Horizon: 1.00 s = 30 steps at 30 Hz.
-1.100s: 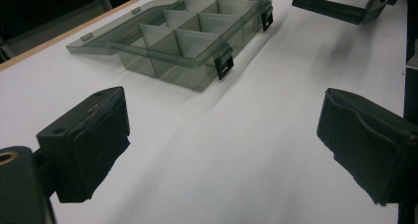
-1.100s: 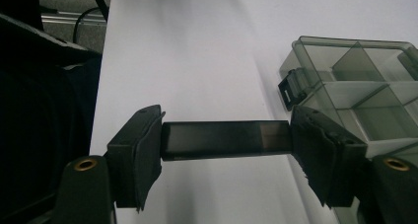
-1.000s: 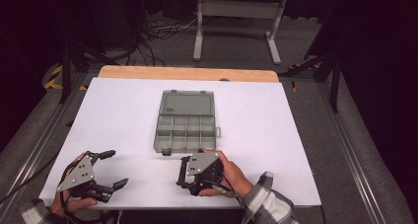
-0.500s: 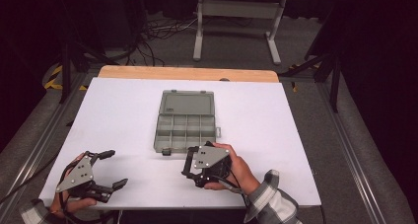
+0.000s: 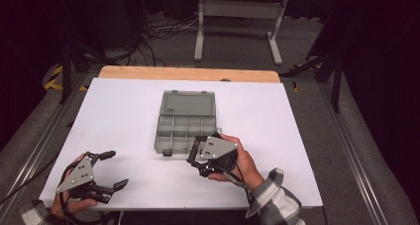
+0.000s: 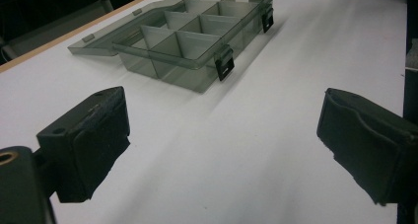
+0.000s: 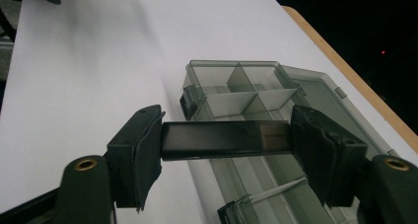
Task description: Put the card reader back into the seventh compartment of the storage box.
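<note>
Divider strip clamped in right gripper; left gripper spread, empty. Lower squarely into organizer box slot.

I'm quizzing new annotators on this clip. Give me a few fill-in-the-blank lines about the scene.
1. The box on the table has its lid ____.
2. The right gripper is shut on a dark ____.
3. The left gripper's jaws stand ____.
4. The box's compartments look ____.

Missing words: open; divider; open; empty
</note>
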Tool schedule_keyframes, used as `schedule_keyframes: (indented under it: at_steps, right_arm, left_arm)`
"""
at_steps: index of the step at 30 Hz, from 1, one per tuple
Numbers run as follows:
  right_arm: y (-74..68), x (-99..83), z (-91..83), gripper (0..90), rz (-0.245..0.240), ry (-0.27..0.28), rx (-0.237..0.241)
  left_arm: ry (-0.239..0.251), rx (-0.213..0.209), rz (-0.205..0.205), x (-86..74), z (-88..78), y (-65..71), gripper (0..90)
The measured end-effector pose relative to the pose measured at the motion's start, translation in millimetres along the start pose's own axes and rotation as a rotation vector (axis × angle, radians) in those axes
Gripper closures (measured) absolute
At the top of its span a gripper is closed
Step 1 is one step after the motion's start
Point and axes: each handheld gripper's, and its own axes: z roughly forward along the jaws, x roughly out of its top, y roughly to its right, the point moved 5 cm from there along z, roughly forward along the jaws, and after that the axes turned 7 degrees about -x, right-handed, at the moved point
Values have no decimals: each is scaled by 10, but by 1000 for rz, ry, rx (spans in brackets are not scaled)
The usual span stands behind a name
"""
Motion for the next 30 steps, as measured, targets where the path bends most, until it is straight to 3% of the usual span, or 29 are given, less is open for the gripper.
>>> schedule_keyframes:
  at_steps: [14,30]
  right_arm:
    - [176,-51,175,310,56,-13,-64]
    - [268,-165,468,309,116,-81,-86]
  left_arm:
    - [-3,-3,3,-2,10,1,66]
    - [-7,-5,5,-6,14,-1,66]
